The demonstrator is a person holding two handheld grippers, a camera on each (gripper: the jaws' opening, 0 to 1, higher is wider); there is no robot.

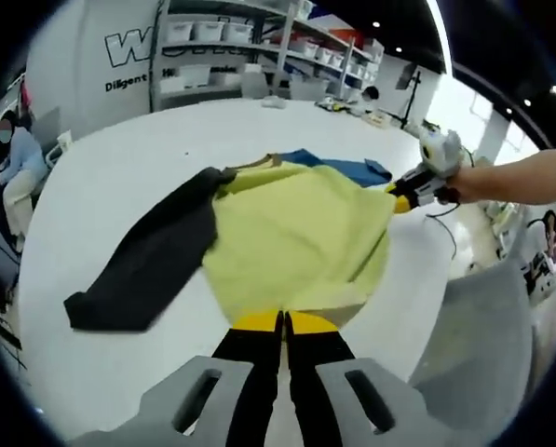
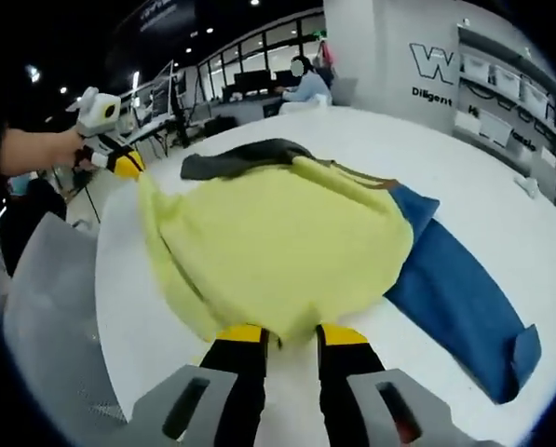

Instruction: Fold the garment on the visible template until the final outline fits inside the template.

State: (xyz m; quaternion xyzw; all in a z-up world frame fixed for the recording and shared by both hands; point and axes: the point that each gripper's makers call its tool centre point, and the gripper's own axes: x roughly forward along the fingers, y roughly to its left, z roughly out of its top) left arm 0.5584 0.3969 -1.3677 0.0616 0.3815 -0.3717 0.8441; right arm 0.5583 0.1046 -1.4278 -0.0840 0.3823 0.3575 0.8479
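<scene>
Clearly, in the left gripper view the garment (image 1: 291, 233) lies spread on the round white table (image 1: 101, 196), a top with a yellow body, a black sleeve (image 1: 147, 265) reaching to the left and a blue sleeve (image 1: 347, 168) at the far side. The left gripper (image 1: 284, 321) has its jaws pressed nearly together on the near yellow hem, so it holds the cloth. At the right, the right gripper (image 1: 403, 197), held by a person's hand (image 1: 445, 191), pinches another point of the hem.

The cloth looks light, thin and very soft. I judge it will sag and fold wherever it is not held, and slide easily over the smooth table. The best hold is on the hem or a corner, one gripper at each end, so that the edge stays straight.

In the right gripper view the yellow body fills the near middle, the black sleeve (image 2: 245, 154) lies far and the blue sleeve (image 2: 464, 307) runs to the right. The right gripper (image 2: 291, 340) shows a gap between its jaws, with the hem lying over the tips; whether it really grips I cannot tell from this view. Far left, the left gripper (image 2: 127, 166) lifts a yellow corner.

I cannot make out any template; perhaps the garment covers it. The far hem under the lifted cloth is hidden, and the neckline is hard to see.
</scene>
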